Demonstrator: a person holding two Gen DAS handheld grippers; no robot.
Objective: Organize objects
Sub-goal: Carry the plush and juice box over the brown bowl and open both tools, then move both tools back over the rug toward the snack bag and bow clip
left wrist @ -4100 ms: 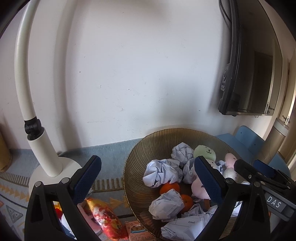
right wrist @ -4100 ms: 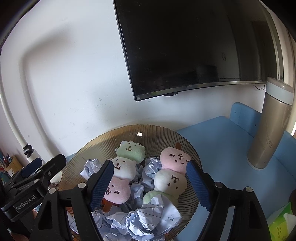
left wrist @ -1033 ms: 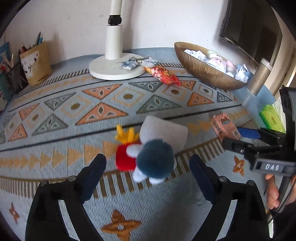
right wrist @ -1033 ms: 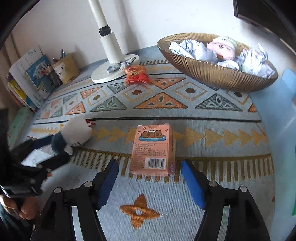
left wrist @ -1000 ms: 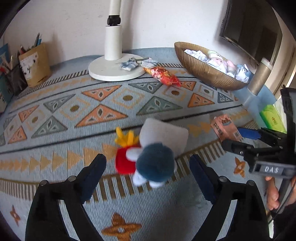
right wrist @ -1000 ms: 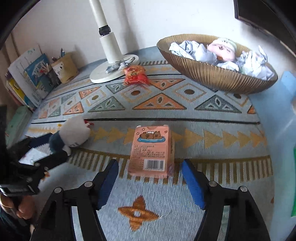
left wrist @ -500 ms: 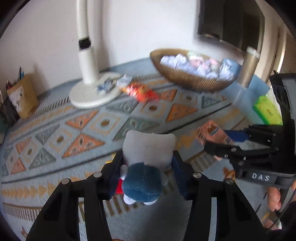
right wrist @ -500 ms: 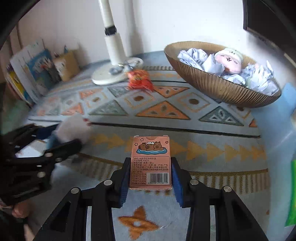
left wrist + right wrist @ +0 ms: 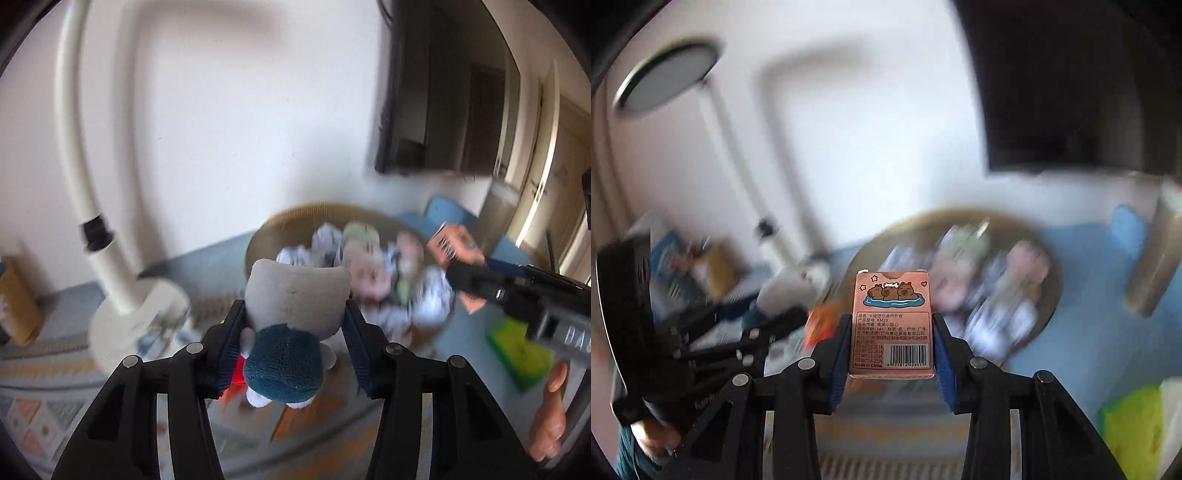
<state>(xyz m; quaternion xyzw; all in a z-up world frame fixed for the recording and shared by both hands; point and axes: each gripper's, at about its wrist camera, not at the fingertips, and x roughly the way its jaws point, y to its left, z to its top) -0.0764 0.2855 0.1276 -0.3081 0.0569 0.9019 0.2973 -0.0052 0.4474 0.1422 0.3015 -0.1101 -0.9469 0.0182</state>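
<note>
Left tool (image 9: 293, 345) clamping plush toy (image 9: 291, 332), right tool (image 9: 891, 345) clamping card box (image 9: 892, 328); basket (image 9: 266, 236) ahead already heaped, so drops may roll off pile

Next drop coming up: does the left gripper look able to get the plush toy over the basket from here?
Probably yes. The left gripper, shut on the plush toy, faces the basket with nothing between them.

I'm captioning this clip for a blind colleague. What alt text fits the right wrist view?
A gripper clamps a pink card box with cartoon animals and a barcode, held up in front of a blurred brown basket of toys and crumpled paper. At left, the other gripper holds a white plush toy; a dark screen hangs on the wall.
</note>
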